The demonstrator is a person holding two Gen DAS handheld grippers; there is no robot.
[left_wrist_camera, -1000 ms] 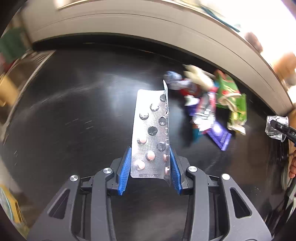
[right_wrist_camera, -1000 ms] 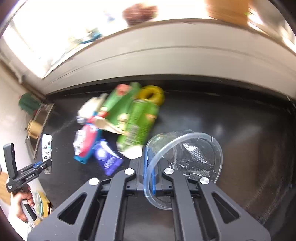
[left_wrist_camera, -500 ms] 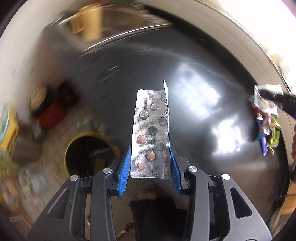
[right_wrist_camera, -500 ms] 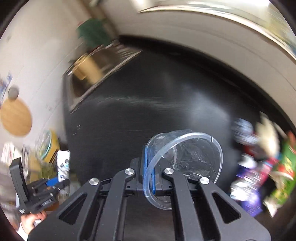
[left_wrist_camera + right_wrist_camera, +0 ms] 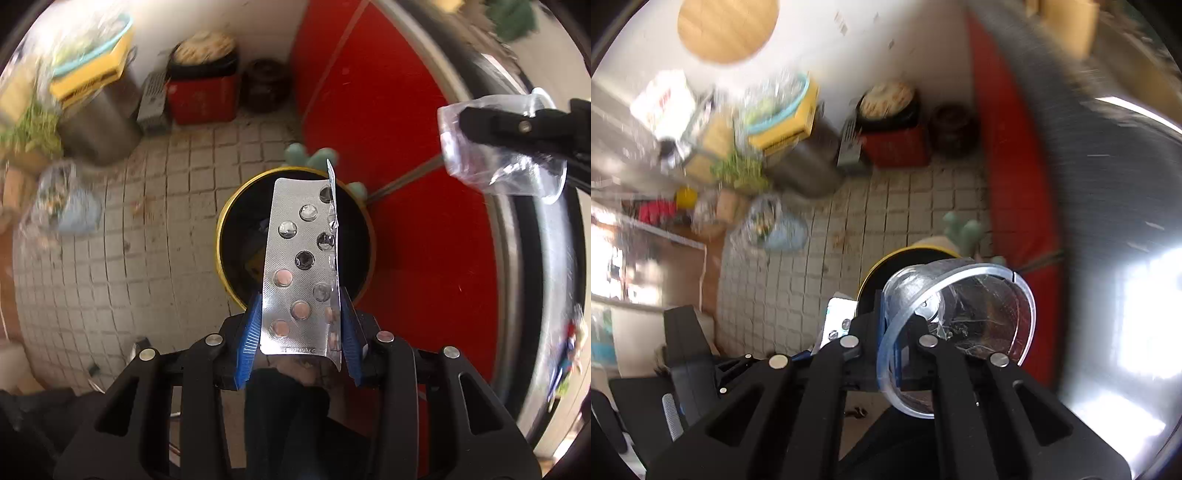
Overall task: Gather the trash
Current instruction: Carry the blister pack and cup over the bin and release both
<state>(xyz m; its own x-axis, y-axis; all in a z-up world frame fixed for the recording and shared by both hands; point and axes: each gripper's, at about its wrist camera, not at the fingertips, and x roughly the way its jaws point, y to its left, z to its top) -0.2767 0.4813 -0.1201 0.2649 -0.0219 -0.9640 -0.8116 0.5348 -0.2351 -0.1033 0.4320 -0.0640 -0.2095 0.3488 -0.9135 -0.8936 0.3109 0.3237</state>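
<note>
My left gripper [image 5: 299, 332] is shut on a silver pill blister pack [image 5: 301, 273] and holds it over the yellow-rimmed black trash bin [image 5: 229, 236] on the tiled floor. My right gripper [image 5: 905, 332] is shut on the rim of a clear plastic cup [image 5: 960, 325]; the cup also shows in the left wrist view [image 5: 498, 147] at the upper right, above and right of the bin. In the right wrist view the bin [image 5: 886, 266] lies just beyond the cup, and the blister pack [image 5: 838, 321] shows at its left.
A red cabinet front [image 5: 406, 147] and the dark counter edge [image 5: 546, 258] run along the right. More wrappers [image 5: 569, 354] lie on the counter. A metal pot [image 5: 99, 125], a red box [image 5: 203, 92] and a bag [image 5: 66, 203] stand on the floor by the wall.
Both grippers have swung away from the counter and down over the floor. The blister pack now hangs over the trash bin, and the cup is close beside it. Both grips are unchanged.
</note>
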